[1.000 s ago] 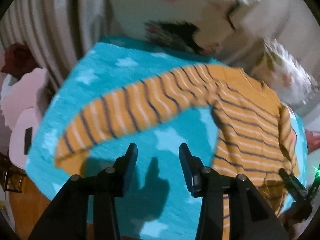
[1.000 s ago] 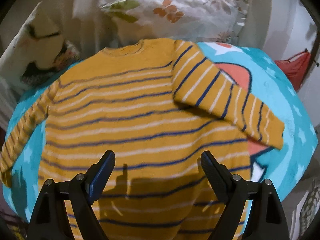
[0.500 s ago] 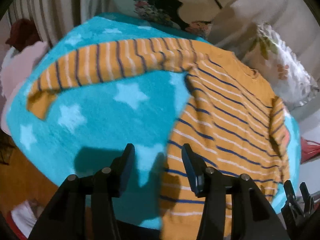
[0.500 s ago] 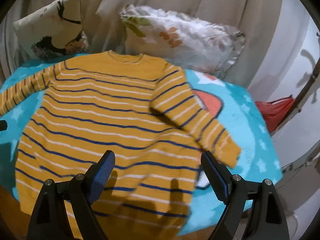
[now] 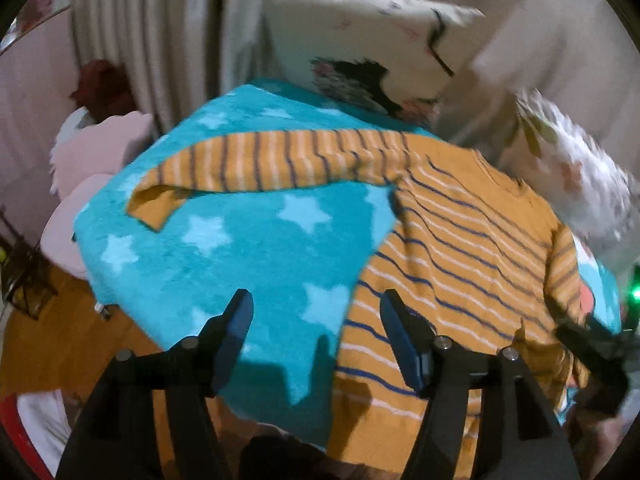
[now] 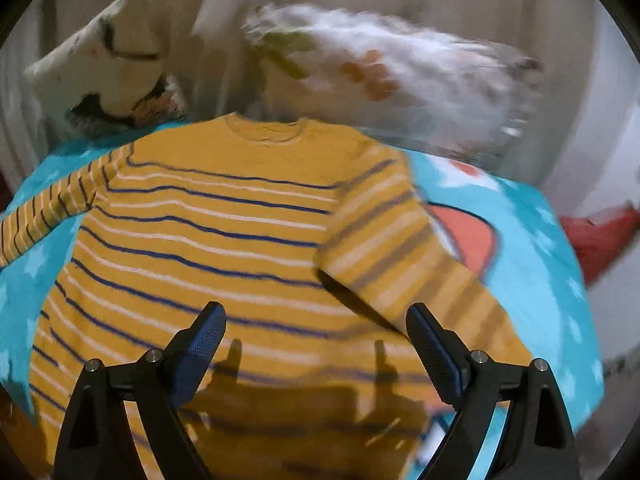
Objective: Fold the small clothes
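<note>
Two grippers held above one striped sweater, neither gripping it.

Sweater (image 6: 224, 240) lies flat on the teal star blanket (image 5: 248, 248), collar toward the pillows (image 6: 400, 72); one sleeve (image 5: 260, 164) extends sideways over the blanket, the other sleeve (image 6: 400, 256) is folded across the body. Left gripper (image 5: 316, 320): jaws opening, nothing between them, positioned over the sweater's side edge. Right gripper (image 6: 316, 336): jaws spread wide, empty, above the lower body.
</note>
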The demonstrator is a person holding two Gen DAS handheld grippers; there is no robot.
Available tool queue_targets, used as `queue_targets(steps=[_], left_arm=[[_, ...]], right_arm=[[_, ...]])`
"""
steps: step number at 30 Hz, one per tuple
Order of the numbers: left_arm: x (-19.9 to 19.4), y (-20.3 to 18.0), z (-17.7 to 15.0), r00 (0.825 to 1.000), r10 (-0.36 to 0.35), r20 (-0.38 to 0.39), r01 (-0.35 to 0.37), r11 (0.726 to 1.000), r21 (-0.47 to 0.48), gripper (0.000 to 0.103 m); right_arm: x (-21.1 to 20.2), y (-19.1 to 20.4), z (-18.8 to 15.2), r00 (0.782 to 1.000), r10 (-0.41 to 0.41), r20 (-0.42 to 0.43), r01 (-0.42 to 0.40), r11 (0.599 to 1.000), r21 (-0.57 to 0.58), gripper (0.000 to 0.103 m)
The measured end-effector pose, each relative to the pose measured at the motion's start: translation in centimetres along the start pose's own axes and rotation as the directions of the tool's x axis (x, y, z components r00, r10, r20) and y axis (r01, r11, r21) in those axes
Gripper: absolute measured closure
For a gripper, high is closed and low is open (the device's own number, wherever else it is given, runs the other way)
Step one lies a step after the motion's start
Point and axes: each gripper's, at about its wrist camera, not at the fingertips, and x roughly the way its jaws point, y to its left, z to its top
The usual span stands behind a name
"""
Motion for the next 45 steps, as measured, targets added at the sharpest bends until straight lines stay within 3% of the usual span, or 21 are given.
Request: queue_targets(steps=[3,6,7,9,11,21,33,40,45], left_arm=[[1.0,0.4,0.7,1.000,-0.008,-0.011,0.008,1.000,-0.015,0.037],[1.6,0.0,0.8,0.999,-0.019,-0.033,0.018,1.000,-0.009,0.037],[1.5,-0.3,0.8,0.999,-0.018,-0.027,0.018,1.000,0.002,0.037],[1.7,-0.9,0.7,1.000,-0.011,-0.025,0.011,1.000,0.021,0.037],[2.4,-1.1,0.8,0.999,-0.011,-0.042,0.012,0.999,0.030,0.037],[5.5,-1.0,2.0,0.990,-0.029,-0.139,0.040,0.996,0.078,0.037],[8.6,-4.0,2.3,0.973,-0.045,-0.228,0.092,0.975,0.202,0.037],[9.9,-5.4,2.4,0.963,-0.100,-0.250,0.158,0.961,0.228,0.037],[11.1,-5.5,2.1,0.947,-0.124,-0.295,0.196,0.954,0.228,0.037]], right_arm=[[4.2,2.2,0.7,0.998,0.056,-0.043,-0.059,0.996,-0.069,0.009],[7.7,4.0,0.9,0.996,0.027,-0.089,-0.038,0.991,-0.125,0.008],[7.7,3.8,1.0,0.998,0.039,-0.043,-0.043,0.995,-0.091,0.005],[8.6,3.6,1.1,0.997,0.051,-0.065,-0.055,0.997,-0.062,0.000],[9.1,2.2,0.8,0.989,0.132,-0.067,-0.131,0.991,0.021,0.000],[8.8,2.3,0.8,0.988,0.146,-0.049,-0.147,0.989,-0.014,0.000],[8.8,2.3,0.8,0.988,0.148,-0.049,-0.148,0.989,-0.015,0.000],[8.8,2.4,0.8,0.988,0.148,-0.049,-0.149,0.989,-0.016,0.000],[8.8,2.3,0.8,0.988,0.149,-0.050,-0.150,0.989,-0.016,0.000]])
